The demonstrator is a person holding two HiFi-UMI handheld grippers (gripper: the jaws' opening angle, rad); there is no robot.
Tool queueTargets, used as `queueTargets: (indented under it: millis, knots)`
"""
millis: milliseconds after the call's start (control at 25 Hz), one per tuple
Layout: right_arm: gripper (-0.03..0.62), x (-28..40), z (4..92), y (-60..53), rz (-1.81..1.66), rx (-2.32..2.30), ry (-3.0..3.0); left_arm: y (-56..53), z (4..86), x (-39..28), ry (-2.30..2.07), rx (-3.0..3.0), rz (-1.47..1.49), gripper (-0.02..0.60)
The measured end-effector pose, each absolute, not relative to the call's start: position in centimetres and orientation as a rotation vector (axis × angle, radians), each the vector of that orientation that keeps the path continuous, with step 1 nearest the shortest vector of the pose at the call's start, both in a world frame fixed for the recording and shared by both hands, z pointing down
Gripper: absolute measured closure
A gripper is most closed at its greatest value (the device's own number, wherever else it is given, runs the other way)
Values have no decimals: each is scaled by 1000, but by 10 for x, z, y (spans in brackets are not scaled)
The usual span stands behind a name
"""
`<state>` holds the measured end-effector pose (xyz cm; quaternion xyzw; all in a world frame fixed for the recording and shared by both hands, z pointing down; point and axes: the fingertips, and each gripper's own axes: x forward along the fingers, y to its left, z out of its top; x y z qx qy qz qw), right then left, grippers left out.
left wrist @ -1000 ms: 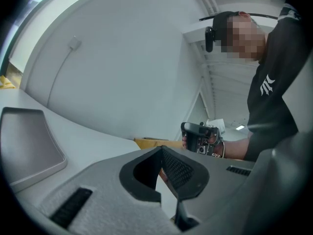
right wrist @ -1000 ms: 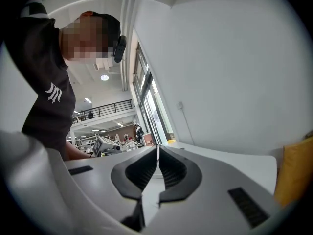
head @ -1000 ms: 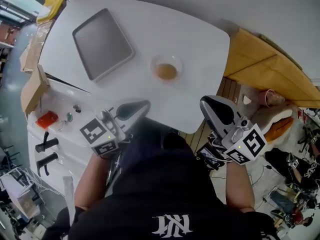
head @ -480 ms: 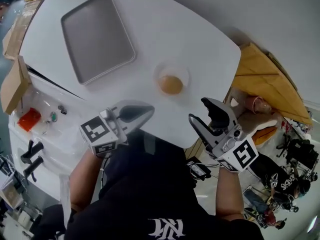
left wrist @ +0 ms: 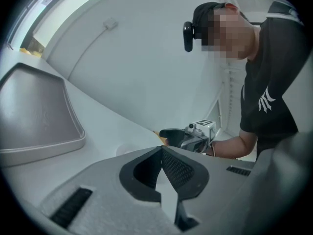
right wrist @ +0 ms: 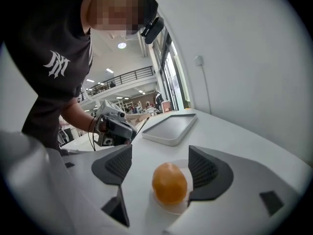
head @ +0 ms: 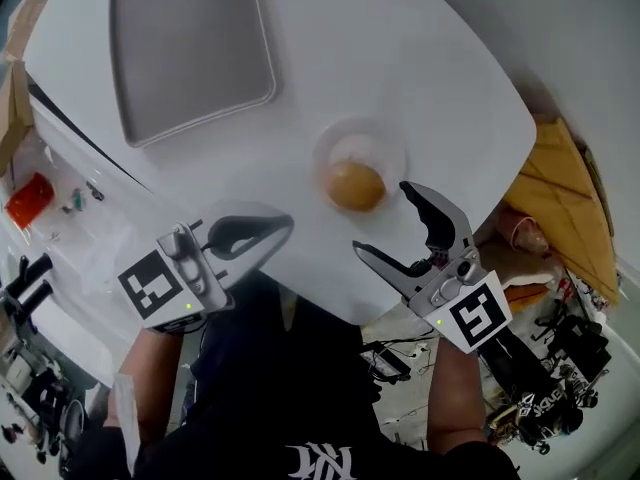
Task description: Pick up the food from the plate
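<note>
Food, orange & round, is sitting on the plate w/ the R claw spreading open just short of it, needing a level, centred slide fwd before squeezing; L claw idling, pressed together.

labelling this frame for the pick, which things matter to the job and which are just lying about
Job: orange food; clear plate under it; right gripper, jaws opening, food lined up between them, untouched.
Lying about: grey tray; left gripper, shut; red item.
</note>
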<state>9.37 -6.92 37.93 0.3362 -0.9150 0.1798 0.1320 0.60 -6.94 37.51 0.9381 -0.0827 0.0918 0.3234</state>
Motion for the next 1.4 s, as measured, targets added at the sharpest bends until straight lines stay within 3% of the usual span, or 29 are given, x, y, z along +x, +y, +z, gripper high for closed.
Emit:
queueTargets:
  millis: [360, 1400]
  knots:
    - [237, 71, 446, -81, 391, 804, -2512, -58, 417, -5, -219, 2448, 294, 577]
    - [250, 58, 487, -81, 290, 631, -2390, -44, 423, -11, -210, 2499, 318, 577]
